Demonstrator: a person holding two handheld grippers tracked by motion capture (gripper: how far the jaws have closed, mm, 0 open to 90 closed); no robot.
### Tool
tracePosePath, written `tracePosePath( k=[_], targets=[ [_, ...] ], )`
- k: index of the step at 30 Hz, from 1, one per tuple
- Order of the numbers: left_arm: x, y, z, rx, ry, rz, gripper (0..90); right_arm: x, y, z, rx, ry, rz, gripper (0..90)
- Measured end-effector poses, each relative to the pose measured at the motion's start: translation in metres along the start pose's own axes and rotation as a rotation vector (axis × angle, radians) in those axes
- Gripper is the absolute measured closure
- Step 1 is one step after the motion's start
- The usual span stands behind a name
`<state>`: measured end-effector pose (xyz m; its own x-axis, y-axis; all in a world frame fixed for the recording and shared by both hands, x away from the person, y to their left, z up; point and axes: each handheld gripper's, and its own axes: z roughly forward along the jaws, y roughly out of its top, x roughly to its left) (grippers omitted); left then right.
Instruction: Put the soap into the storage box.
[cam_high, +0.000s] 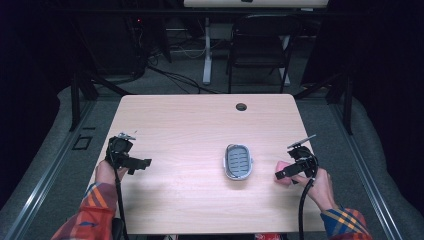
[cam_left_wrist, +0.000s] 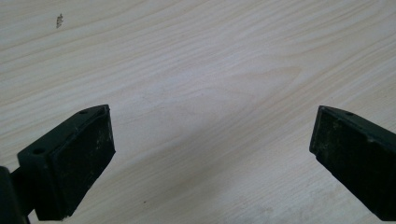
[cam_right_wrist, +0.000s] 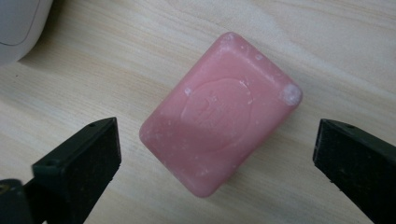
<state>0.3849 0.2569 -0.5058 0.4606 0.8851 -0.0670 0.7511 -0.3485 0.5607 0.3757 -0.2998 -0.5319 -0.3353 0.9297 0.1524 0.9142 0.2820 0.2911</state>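
A pink soap bar (cam_right_wrist: 219, 112) is seen lying flat on the wooden surface (cam_high: 190, 120), just right of a grey-and-white soap dish (cam_high: 238, 161). The right hand-held gripper (cam_right_wrist: 217, 154) is held over it with jaws spread wide on either side. The left hand-held gripper (cam_left_wrist: 210, 149) is held apart over bare wood. Since the bar sits skewed between the jaws, it could be twisted or squeezed out when they are closed.

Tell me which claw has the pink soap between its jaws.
The right claw: the pink soap lies between its open jaws. The left claw spans bare table.
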Motion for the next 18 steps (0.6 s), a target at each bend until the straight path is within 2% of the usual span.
tracePosePath(
  k=[2,3,5,6,8,9,11,18],
  targets=[
    [0.0,0.0,0.0,-0.001,-0.001,0.0,0.0,0.002,0.002,0.004,-0.004,-0.01,0.005,6.1],
    [0.0,0.0,0.0,0.0,-0.002,-0.002,0.0,0.002,0.004,0.004,0.009,-0.016,-0.009,7.8],
    [0.0,0.001,0.0,0.0,-0.002,0.0,0.0,0.005,0.005,0.006,-0.019,-0.026,-0.001,10.9],
    [0.0,0.001,0.0,0.0,-0.001,0.001,0.0,0.006,0.007,0.005,0.005,-0.038,-0.02,11.3],
    [-0.001,0.002,0.001,-0.001,-0.003,0.003,0.0,0.007,0.007,0.009,-0.005,-0.037,-0.01,13.2],
    [-0.002,0.002,0.001,-0.001,-0.004,0.005,0.0,0.009,0.009,0.01,0.017,-0.055,-0.022,14.6],
    [-0.002,0.003,0.002,0.005,-0.006,0.007,0.0,0.009,0.01,0.011,0.022,-0.059,-0.031,15.1],
    [-0.002,0.003,0.002,0.004,-0.007,0.007,0.0,0.011,0.011,0.012,0.032,-0.081,-0.049,24.8]
  ],
)
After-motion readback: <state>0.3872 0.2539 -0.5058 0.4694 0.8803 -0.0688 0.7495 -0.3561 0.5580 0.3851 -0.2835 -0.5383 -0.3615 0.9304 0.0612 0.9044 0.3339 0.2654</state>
